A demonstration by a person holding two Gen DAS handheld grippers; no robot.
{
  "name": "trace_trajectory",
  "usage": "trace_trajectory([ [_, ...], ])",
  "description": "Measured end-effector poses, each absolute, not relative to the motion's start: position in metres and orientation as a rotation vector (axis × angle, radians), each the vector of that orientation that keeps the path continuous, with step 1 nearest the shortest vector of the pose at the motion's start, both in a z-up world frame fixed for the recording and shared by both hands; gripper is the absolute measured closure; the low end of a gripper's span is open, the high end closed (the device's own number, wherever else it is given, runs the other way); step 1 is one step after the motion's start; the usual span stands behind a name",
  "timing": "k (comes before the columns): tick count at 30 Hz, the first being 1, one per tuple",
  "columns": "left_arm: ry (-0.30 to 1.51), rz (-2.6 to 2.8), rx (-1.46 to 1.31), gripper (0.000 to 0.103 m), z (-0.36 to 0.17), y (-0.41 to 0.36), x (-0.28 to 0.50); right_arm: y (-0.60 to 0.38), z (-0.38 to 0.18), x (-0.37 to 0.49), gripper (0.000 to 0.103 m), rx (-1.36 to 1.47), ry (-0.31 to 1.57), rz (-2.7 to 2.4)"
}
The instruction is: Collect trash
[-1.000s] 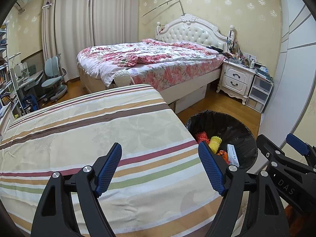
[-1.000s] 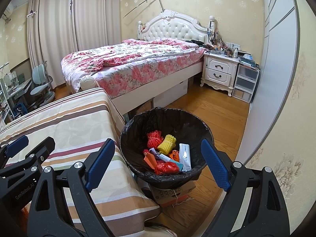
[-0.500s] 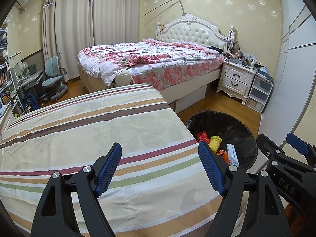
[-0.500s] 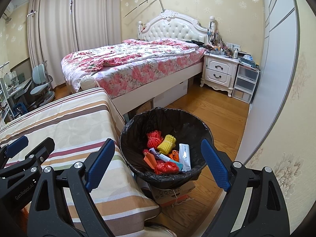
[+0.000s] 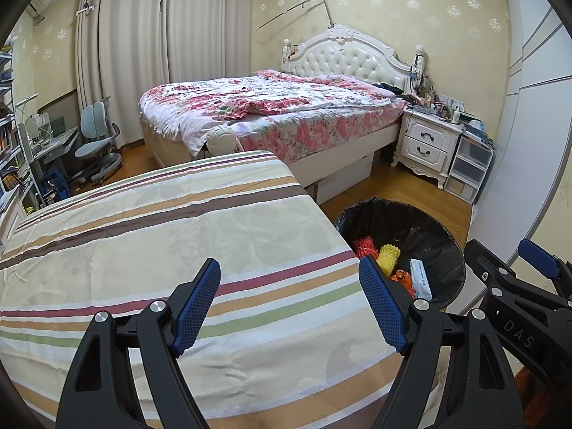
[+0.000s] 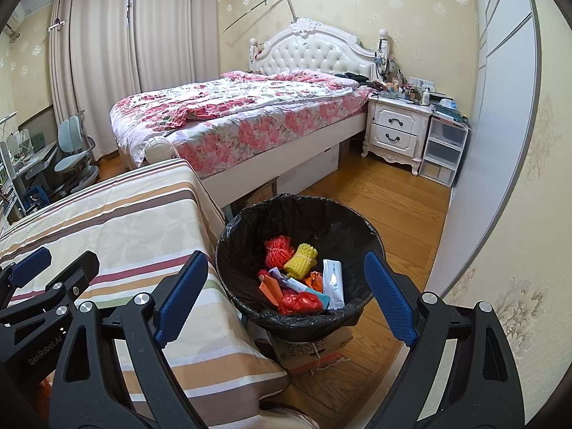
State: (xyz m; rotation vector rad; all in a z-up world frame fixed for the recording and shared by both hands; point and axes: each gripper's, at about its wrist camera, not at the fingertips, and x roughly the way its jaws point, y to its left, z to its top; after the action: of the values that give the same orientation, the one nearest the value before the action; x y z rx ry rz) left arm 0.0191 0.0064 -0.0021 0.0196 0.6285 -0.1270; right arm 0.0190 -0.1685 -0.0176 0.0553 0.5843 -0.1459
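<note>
A bin lined with a black bag (image 6: 250, 225) stands on the floor right of the striped table (image 6: 118, 221). Inside lie a red foam net (image 6: 277, 252), a yellow foam net (image 6: 302, 255), a white packet (image 6: 332, 280), a red wad (image 6: 299, 303) and other wrappers. My right gripper (image 6: 286, 300) hangs open over the bin's near rim, nothing between its blue pads. In the left wrist view my left gripper (image 5: 291, 307) stands open above the striped cloth (image 5: 161, 236), also holding nothing. The bin (image 5: 439, 228) shows at its right, with the right gripper's frame beside it.
The bin rests on a cardboard box (image 6: 311, 348) on the wooden floor (image 6: 386, 193). A flowered bed (image 6: 243, 114) lies beyond, a white nightstand (image 6: 397, 132) and plastic drawers (image 6: 443, 150) to its right. A desk chair (image 5: 96, 136) stands far left. A pale wardrobe (image 6: 500, 89) runs along the right.
</note>
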Motion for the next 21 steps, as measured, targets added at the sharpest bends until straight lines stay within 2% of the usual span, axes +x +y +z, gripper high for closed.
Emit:
trace_trajectory([
  [21, 0.631, -0.129, 0.02, 0.026, -0.0027, 0.006, 0.0189, -0.1682, -0.0176, 0.0174, 0.016, 0.055, 0.587, -0.145],
])
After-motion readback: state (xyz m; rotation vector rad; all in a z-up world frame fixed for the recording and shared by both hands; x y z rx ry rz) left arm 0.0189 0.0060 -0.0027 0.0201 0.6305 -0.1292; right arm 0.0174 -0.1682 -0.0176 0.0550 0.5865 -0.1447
